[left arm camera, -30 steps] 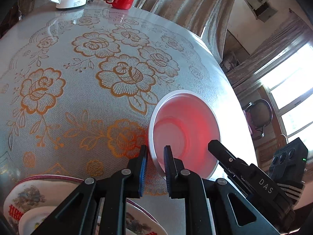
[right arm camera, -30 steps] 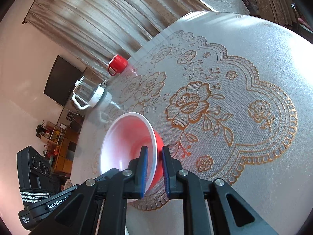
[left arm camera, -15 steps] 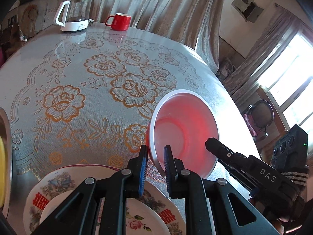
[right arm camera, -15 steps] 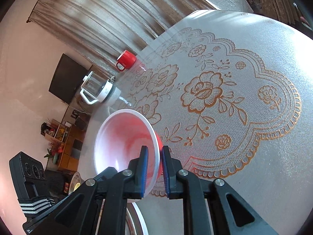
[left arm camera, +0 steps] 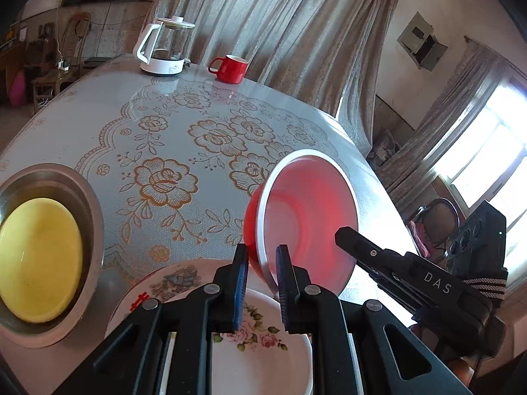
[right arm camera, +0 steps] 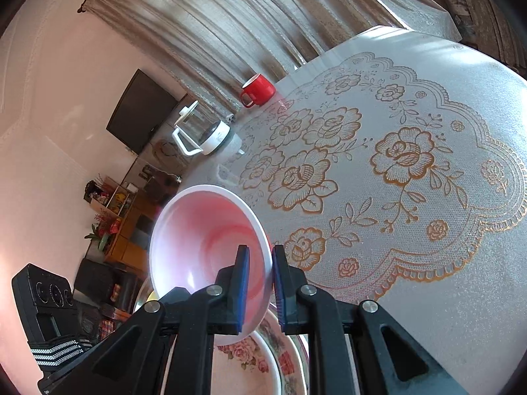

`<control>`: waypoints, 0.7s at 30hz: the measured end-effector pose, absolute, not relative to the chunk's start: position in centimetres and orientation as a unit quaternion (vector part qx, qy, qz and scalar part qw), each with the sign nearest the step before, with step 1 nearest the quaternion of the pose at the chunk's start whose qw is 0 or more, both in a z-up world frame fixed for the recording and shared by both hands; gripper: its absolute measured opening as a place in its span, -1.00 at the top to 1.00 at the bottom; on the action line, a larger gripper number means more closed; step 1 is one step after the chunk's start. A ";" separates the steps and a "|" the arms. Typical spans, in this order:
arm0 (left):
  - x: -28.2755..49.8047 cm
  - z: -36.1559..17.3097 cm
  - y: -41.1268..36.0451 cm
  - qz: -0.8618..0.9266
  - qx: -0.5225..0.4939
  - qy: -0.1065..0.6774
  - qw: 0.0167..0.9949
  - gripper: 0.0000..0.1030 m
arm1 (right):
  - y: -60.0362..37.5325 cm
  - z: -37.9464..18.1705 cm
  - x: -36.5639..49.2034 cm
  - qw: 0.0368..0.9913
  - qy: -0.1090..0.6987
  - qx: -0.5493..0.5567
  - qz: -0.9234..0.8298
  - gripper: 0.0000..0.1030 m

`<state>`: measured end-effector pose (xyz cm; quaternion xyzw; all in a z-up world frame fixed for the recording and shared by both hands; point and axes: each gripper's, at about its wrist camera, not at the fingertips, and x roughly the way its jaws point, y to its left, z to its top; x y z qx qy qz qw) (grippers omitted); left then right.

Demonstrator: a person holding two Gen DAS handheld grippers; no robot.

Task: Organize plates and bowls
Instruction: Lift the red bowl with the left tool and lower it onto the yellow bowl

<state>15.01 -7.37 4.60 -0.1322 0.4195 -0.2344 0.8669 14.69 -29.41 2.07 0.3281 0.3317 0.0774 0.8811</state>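
Two grippers clamp one red bowl (left arm camera: 306, 220): the left gripper (left arm camera: 262, 283) pinches its near rim, and the right gripper (right arm camera: 260, 283) pinches the rim too. The bowl hangs tilted above the table (left arm camera: 98, 125), its mouth facing toward 3 o'clock in the left view; being round, it has no long axis. Below, at 6 o'clock, flowered plates (left arm camera: 263, 355) are stacked already. At 9 o'clock a yellow bowl (left arm camera: 36, 260) sits inside a steel bowl (left arm camera: 90, 197). I judge the red bowl is the last piece to place.

Both wrist views — close, facing tabletop | shared: red bowl (left arm camera: 306, 217) (right arm camera: 210, 250), mug (left arm camera: 229, 68) (right arm camera: 258, 90)
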 end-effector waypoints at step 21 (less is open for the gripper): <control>12.7 3.9 8.5 -0.109 -0.228 0.379 0.890 0.67 | -13.9 3.7 18.4 0.871 0.376 0.233 0.215 0.72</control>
